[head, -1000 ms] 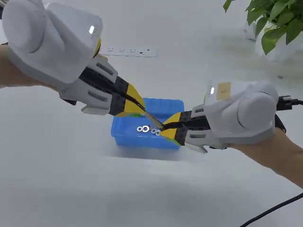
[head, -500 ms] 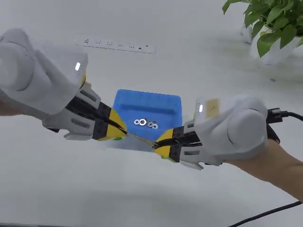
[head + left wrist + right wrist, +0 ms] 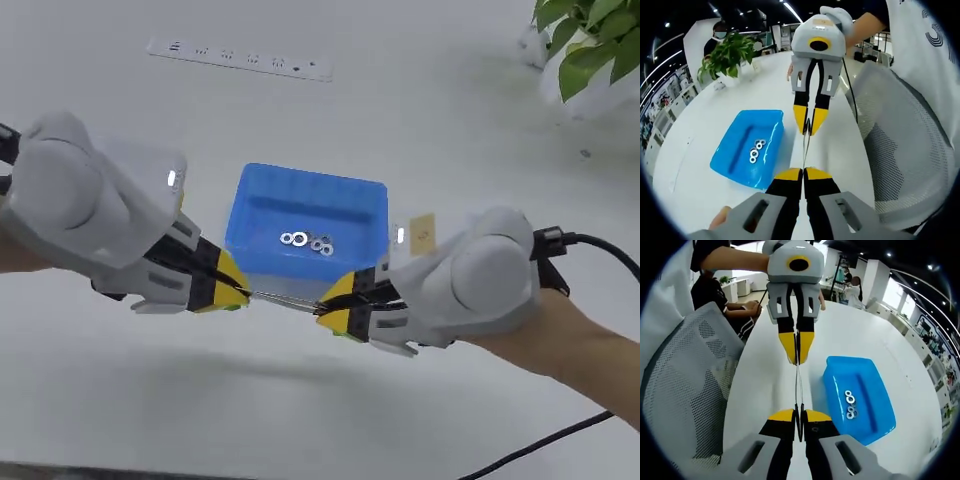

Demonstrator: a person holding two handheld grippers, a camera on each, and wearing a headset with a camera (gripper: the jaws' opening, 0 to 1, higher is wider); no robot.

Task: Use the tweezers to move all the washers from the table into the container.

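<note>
The left gripper and right gripper are each pinching an end of the tweezers over the table, nearer its front edge than the container. Washers are lying inside it; the moving is seemingly finishing.

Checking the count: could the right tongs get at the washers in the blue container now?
Probably not yet: the right tongs are shut on the tweezers, whose other end the left tongs grip. The washers lie uncovered in the open container just beyond, so nothing else blocks them.
</note>
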